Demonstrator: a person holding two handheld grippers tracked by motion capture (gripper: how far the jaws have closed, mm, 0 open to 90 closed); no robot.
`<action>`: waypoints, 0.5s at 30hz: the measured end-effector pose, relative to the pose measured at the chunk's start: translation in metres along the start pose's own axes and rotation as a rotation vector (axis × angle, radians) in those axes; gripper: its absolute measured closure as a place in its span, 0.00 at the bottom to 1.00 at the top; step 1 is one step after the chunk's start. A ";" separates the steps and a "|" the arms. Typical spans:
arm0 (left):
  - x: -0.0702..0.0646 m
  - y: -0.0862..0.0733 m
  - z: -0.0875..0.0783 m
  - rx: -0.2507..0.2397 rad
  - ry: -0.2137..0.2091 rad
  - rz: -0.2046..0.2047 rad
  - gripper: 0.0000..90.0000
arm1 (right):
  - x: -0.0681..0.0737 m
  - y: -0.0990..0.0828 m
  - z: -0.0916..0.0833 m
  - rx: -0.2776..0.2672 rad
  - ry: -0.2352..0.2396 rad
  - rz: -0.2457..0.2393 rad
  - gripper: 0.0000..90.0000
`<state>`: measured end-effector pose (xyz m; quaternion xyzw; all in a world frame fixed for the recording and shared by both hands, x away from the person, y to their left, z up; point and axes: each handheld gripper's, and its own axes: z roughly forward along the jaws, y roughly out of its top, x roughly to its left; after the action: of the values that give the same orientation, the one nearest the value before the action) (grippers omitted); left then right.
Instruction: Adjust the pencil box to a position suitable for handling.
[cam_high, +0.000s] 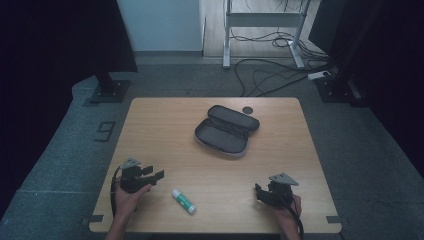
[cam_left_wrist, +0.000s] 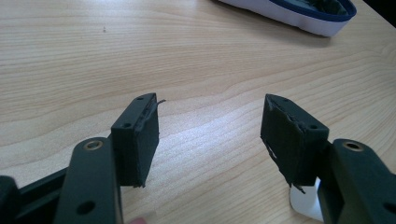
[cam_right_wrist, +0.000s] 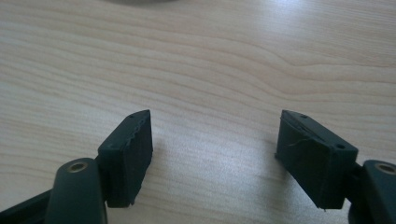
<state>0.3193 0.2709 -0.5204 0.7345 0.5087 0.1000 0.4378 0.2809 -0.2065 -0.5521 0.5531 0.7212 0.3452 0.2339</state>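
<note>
A: Two grippers sit low near the table's (cam_high: 150, 120) front edge. Left gripper (cam_high: 156, 174) gapes wide, empty; right gripper (cam_high: 258, 192) likewise, wood between its jaws.

B: The glue stick (cam_high: 183, 201)?

A: Flat between them, nearer the left. Bare wood runs ahead to the open pencil case (cam_high: 226, 131); a dark disc (cam_high: 247, 109) lies beyond.

I sit at a light wooden table (cam_high: 165, 125) on grey carpeted floor (cam_high: 360, 145). Beyond its far edge, a pale wall (cam_high: 160, 25), a white metal desk frame (cam_high: 262, 20) and loose black cables (cam_high: 270, 75). Dark stands (cam_high: 107, 75) flank both sides; the room is dim
</note>
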 end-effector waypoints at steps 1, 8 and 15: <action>-0.001 0.000 0.000 0.003 -0.002 0.002 0.42 | -0.002 0.003 -0.002 -0.017 0.005 0.014 0.30; -0.005 0.005 0.002 0.002 -0.008 0.019 0.42 | -0.007 0.012 -0.006 -0.048 0.006 0.034 0.31; -0.006 0.009 0.002 -0.002 -0.006 0.023 0.42 | -0.005 0.020 -0.002 -0.053 0.021 0.024 0.32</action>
<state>0.3232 0.2637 -0.5134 0.7404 0.4988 0.1034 0.4386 0.2939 -0.2085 -0.5358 0.5517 0.7075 0.3729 0.2366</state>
